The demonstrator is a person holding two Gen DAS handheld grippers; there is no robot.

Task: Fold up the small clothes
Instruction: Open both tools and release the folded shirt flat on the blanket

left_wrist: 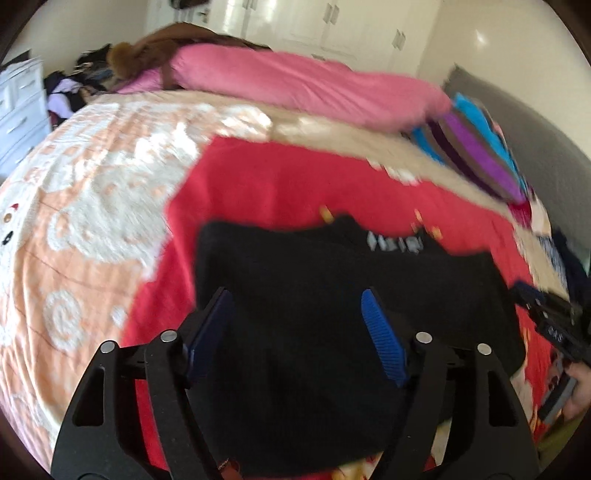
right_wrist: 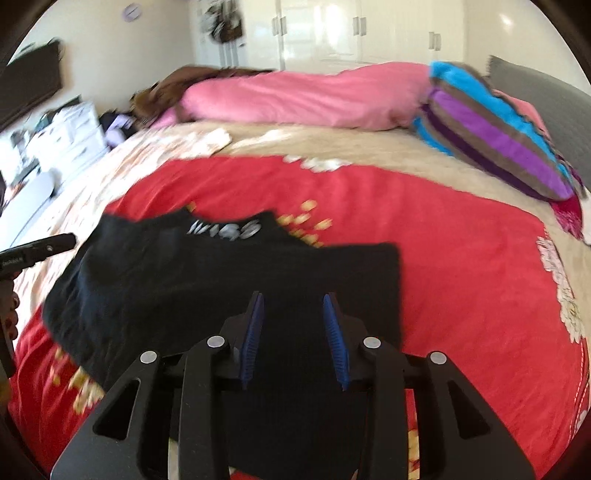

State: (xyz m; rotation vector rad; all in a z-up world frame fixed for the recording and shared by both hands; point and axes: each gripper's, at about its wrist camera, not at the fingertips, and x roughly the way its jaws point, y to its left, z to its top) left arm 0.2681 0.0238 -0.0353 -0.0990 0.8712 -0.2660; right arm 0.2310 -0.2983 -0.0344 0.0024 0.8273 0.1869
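A small black garment (left_wrist: 314, 288) with grey lettering at its far edge lies spread on a red blanket (left_wrist: 280, 184) on the bed. It also shows in the right wrist view (right_wrist: 207, 280). My left gripper (left_wrist: 297, 295) is open and empty, its blue pads held just above the garment's near part. My right gripper (right_wrist: 293, 299) is open and empty, over the garment's near right part. The right gripper shows at the right edge of the left wrist view (left_wrist: 550, 317). The left gripper shows at the left edge of the right wrist view (right_wrist: 37, 251).
A long pink pillow (right_wrist: 306, 96) lies across the far side of the bed. A striped blue, purple and brown cushion (right_wrist: 495, 136) sits at the far right by a grey headboard (right_wrist: 546, 99). White drawers (right_wrist: 70, 136) stand at the left. White wardrobes (right_wrist: 354, 29) line the back wall.
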